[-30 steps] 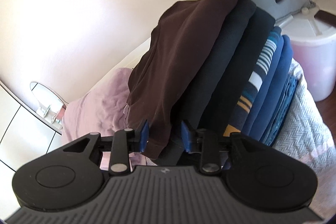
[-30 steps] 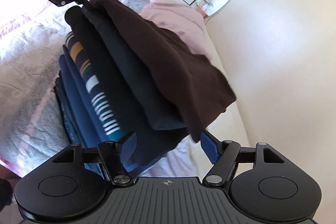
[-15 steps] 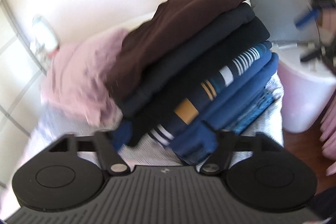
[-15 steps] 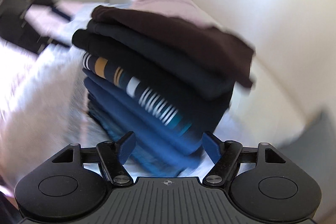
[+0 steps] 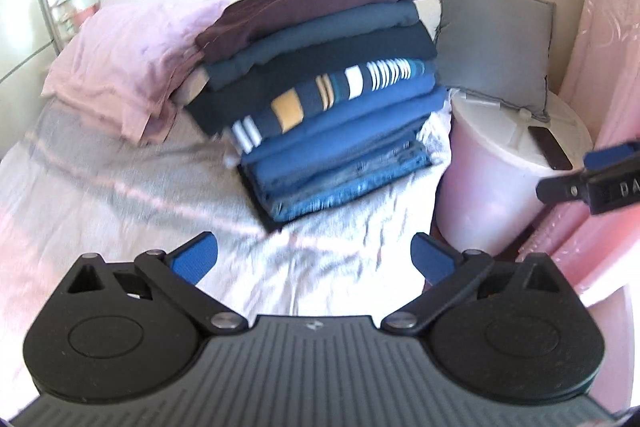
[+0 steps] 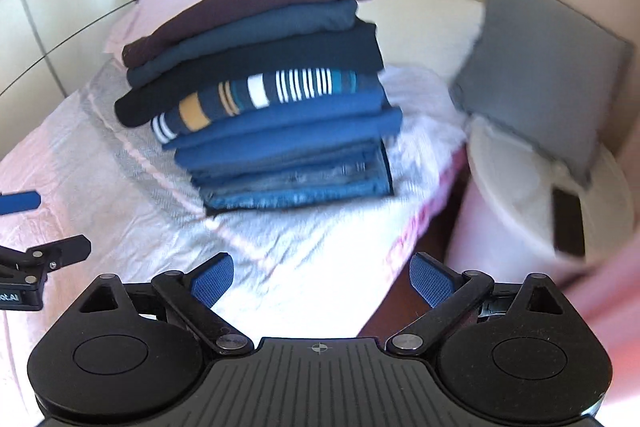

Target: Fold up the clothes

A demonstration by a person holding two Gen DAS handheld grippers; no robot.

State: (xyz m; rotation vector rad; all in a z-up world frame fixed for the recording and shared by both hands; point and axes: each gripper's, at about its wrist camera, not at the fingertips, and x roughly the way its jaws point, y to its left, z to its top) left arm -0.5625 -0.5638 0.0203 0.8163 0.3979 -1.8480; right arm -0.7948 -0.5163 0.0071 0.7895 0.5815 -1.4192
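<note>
blue pads line the left gripper (image 5: pixel 314 259), its jaws spread wide and holding nothing, low at 6 o'clock over the bed (image 5: pixel 120 195). the right gripper (image 6: pixel 320 281) is likewise agape and empty above the bed's edge. beyond both, at about 12 o'clock, the stack of folded clothes (image 5: pixel 328 99) rests on the pale bedspread, apart from either gripper: denim at the bottom, blue layers, a striped piece, dark navy, and a maroon garment (image 5: pixel 320 3) on top. a pink pillow (image 5: pixel 128 59) lies at 10 o'clock, touching the stack. at 2 o'clock a white bin (image 5: pixel 500 179) stands beside the bed with a grey cushion (image 5: pixel 492 43) leaning on it.
</note>
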